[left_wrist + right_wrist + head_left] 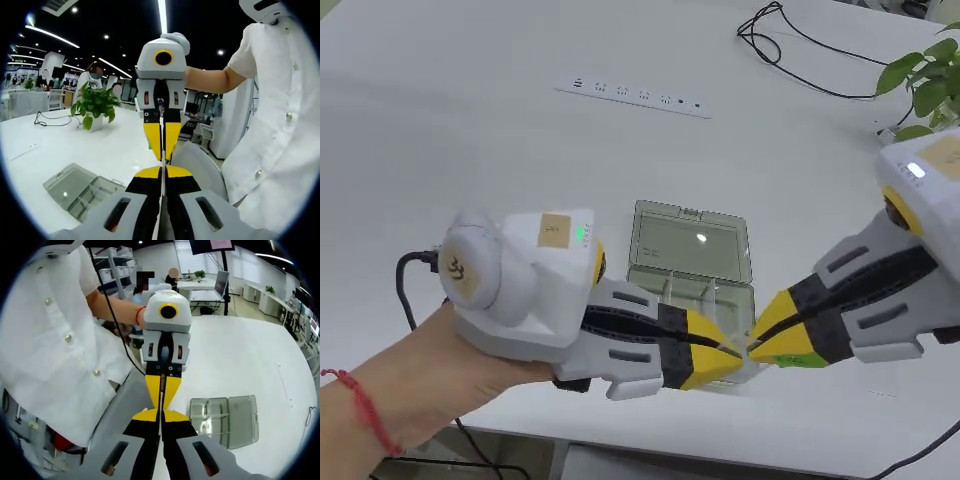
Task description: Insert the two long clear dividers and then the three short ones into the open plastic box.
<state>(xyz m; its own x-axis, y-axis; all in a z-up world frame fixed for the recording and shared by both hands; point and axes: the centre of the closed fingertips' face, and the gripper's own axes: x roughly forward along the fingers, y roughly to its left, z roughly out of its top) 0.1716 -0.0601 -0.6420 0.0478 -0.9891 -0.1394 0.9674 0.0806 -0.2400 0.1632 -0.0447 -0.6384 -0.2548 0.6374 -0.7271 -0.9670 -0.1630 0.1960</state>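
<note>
The left gripper (725, 352) and the right gripper (762, 342) meet tip to tip, each with its yellow fingers (705, 345) clenched together. Whether a clear divider sits between them cannot be told. The tips hang over the front of the open plastic box (690, 245). It lies near the front edge of the white worktop (500, 140), with its lid folded back toward a power strip (632, 95).

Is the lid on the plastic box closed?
No, the plastic box is open: its lid lies folded back flat on the table, and the compartments show.
</note>
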